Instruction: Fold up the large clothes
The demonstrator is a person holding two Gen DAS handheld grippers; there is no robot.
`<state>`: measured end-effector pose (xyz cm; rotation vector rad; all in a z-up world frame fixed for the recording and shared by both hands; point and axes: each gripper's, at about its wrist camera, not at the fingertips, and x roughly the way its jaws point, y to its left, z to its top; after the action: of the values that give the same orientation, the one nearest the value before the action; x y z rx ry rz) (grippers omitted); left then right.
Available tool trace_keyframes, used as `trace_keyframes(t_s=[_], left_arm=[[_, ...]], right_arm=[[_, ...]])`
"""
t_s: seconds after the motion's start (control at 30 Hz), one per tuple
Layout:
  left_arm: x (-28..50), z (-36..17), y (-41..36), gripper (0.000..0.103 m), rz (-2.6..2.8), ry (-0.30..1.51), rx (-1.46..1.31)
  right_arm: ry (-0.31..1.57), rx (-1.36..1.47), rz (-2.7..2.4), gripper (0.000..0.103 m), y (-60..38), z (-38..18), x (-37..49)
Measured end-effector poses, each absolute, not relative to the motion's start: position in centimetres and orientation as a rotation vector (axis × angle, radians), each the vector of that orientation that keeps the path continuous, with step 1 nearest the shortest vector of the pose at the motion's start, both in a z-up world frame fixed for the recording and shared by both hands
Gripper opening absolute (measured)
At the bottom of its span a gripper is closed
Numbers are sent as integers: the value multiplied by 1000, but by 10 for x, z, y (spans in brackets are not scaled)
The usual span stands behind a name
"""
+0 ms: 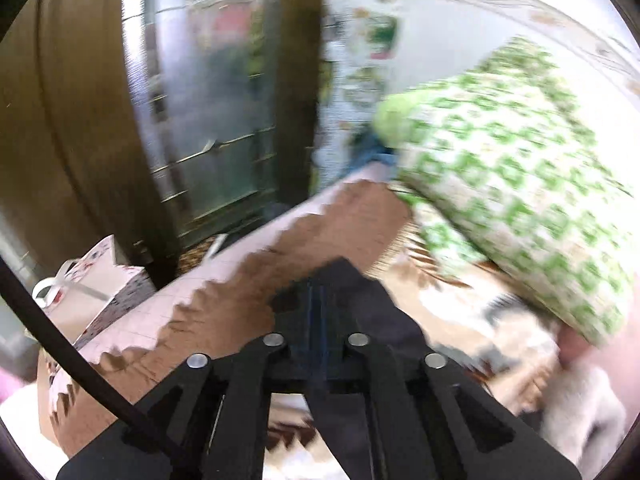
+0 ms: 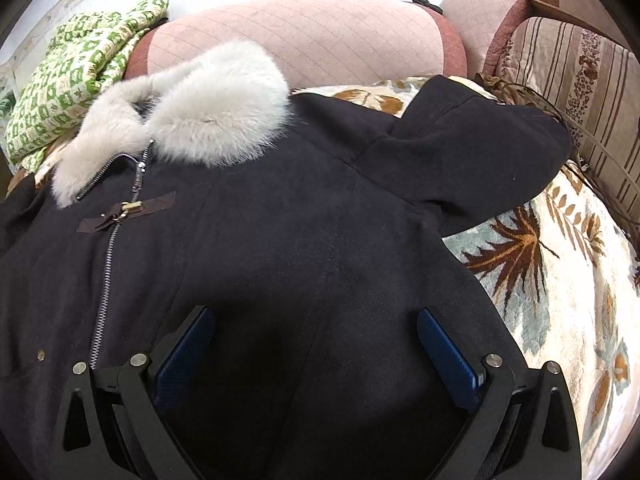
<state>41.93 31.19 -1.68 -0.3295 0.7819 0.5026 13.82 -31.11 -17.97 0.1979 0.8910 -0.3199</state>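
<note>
Right wrist view gives the clean look: my right claw [image 2: 316, 344] is wide open, blue pads [image 2: 448, 356] spread apart, hovering over the dark navy coat [image 2: 280, 240] with nothing between them. The coat lies spread front-up on the leaf-print blanket [image 2: 560, 280] of the sofa, its grey fur collar [image 2: 188, 108] up at 11 o'clock, zipper [image 2: 106, 272] running down at 9 o'clock, one sleeve [image 2: 480, 152] thrown out toward 2 o'clock. A pink quilted cushion [image 2: 304, 40] sits at 12, and a green-and-white patterned quilt [image 2: 76, 88] is bunched at 10.

Left wrist view is all motion blur, but it shows what the other can't: my left claw [image 1: 318, 300] is pinched shut on a fold of that dark coat fabric [image 1: 384, 320], which drapes down toward 5 o'clock. The same green quilt [image 1: 520, 168] fills 2 o'clock here, a glass-fronted wooden cabinet [image 1: 208, 120] stands at 11, and a small paper gift bag [image 1: 100, 280] is at 8.
</note>
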Motion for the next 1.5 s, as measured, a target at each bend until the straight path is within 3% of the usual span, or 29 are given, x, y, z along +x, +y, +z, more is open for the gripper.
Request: trace_keyframes(t_s=[0.03, 0.1, 0.4, 0.47, 0.57, 0.73, 0.77, 0.8, 0.83, 0.93, 1.1, 1.3, 1.5], left_arm=[[416, -16, 307, 46, 467, 790, -332], [409, -19, 301, 80, 425, 772, -351], [418, -129, 362, 81, 384, 926, -560], [423, -158, 380, 80, 333, 946, -666], [432, -180, 388, 70, 253, 958, -786], [461, -186, 375, 64, 188, 963, -852], [464, -183, 370, 58, 216, 965, -837], [467, -180, 365, 33, 246, 975, -799], [468, -172, 356, 19, 287, 983, -739], [462, -148, 340, 10, 315, 945, -672], [447, -84, 292, 9, 249, 886, -565], [402, 2, 160, 9, -28, 804, -400], [351, 10, 1, 13, -375, 852, -319]], right_arm=[[888, 200, -318, 102, -311, -179, 138], [883, 210, -309, 102, -312, -177, 135], [896, 222, -315, 102, -313, -180, 134], [913, 199, -317, 102, -310, -183, 138], [929, 174, -316, 102, -307, -188, 144], [946, 170, -312, 103, -307, -193, 149], [947, 170, -312, 103, -307, -194, 149], [949, 169, -311, 103, -307, -194, 149], [951, 167, -312, 103, -307, -194, 149], [953, 161, -315, 103, -306, -194, 149], [950, 153, -319, 103, -304, -193, 150], [848, 209, -274, 102, -306, -170, 136], [700, 280, -270, 102, -316, -137, 120]])
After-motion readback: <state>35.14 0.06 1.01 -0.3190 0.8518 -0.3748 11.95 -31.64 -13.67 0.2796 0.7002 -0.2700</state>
